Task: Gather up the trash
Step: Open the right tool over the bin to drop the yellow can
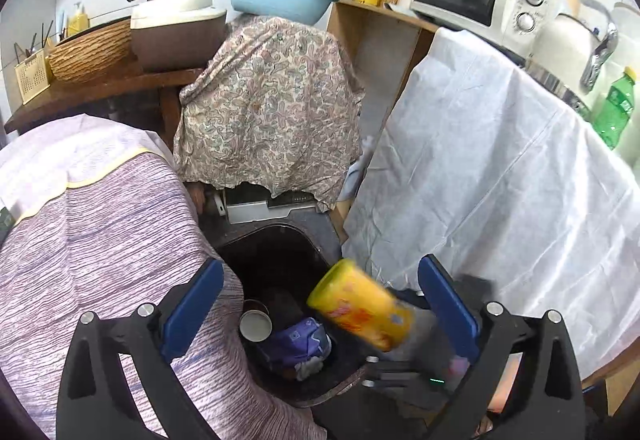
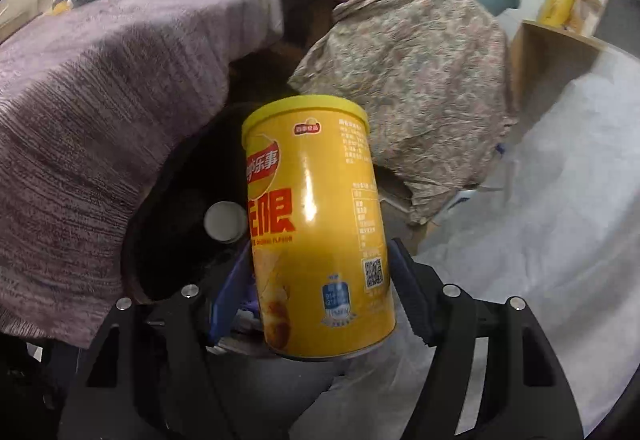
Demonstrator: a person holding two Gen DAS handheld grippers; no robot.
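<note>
Cloth-draped furniture surrounds a dark round plastic bin (image 1: 280,280). Right gripper (image 2: 320,280) clamps the yellow cylindrical crisp can (image 2: 316,224); left gripper (image 1: 320,304) jaws gape, empty. Centre the can over the bin opening before release.

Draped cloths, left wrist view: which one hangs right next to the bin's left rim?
The striped purple cloth, falling over the bin edge on the left. The paisley cloth hangs behind the bin; the plain white cloth hangs to its right.

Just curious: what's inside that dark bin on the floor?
In the bin: a white paper cup and a crumpled purple wrapper. Anything underneath them is hidden.
</note>
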